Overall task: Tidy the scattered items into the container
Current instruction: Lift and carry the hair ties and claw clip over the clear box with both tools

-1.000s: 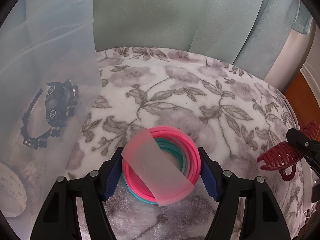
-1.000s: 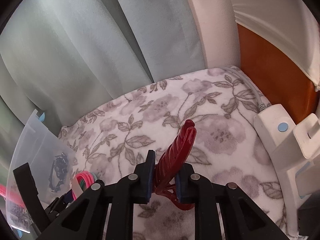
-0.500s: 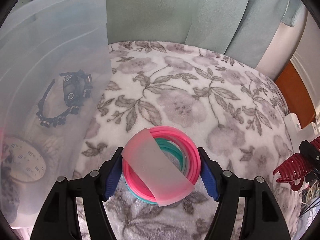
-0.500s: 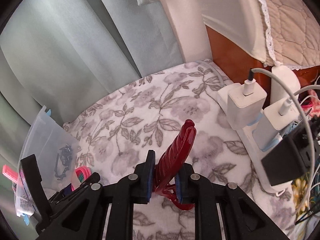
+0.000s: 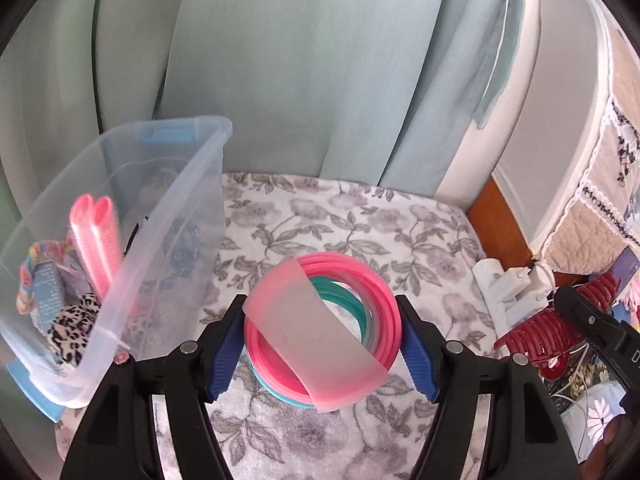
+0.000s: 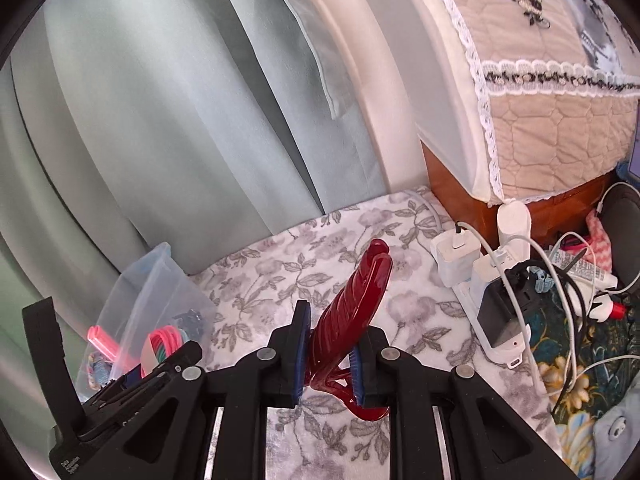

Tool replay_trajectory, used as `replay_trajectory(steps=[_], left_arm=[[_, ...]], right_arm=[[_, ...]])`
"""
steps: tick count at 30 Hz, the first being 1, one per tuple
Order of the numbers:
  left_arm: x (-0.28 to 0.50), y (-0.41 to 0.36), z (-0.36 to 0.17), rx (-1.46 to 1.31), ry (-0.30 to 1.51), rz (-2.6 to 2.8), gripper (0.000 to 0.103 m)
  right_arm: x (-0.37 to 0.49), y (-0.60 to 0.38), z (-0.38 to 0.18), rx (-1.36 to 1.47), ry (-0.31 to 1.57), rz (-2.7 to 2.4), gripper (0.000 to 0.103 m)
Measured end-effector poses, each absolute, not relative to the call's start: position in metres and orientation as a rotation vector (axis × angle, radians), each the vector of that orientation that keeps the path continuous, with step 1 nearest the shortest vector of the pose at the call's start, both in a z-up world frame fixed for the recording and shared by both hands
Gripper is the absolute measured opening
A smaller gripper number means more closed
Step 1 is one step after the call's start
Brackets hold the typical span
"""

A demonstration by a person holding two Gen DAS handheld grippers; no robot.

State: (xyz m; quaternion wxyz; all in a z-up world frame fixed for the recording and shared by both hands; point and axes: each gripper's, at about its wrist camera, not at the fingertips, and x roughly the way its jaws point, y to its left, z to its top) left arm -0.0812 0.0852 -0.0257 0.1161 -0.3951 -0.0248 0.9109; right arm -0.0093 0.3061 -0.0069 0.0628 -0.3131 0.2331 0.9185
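My left gripper (image 5: 322, 344) is shut on a stack of pink and teal rings (image 5: 360, 308) banded by a frosted label, held above the floral blanket (image 5: 340, 220). To its left stands the clear plastic container (image 5: 176, 216) with pink clips, a leopard-print scrunchie and other hair items inside. My right gripper (image 6: 330, 344) is shut on a dark red hair claw clip (image 6: 356, 300) that sticks up between the blue pads. That clip (image 5: 548, 328) also shows at the right edge of the left wrist view. The container (image 6: 156, 292) sits at the lower left of the right wrist view.
Pale green curtains (image 5: 300, 60) hang behind the blanket. At the right lie a white power strip (image 6: 476, 272) with chargers and tangled cables (image 6: 568, 312), beside a wooden piece of furniture (image 6: 472, 184) under a quilted lace cover.
Both grippers have risen and pulled back with their items still gripped. The container now shows from above its rim, and the power strip and cables have come into view.
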Motion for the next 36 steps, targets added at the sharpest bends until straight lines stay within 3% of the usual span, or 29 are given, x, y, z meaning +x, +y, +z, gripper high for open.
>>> replay_trajectory(steps=[17,36], left_arm=[[-0.023,0.047,0.066,-0.870,-0.077,2.723,0.072],[-0.010,-0.046,0.111,-0.685,-0.299,2.832,0.072]], right_arm=[[0.046,0.268,0.071,-0.682,0.664,2.922,0.020],[0.047,0.202,0.124,-0.563,0.510,3.052,0.020]])
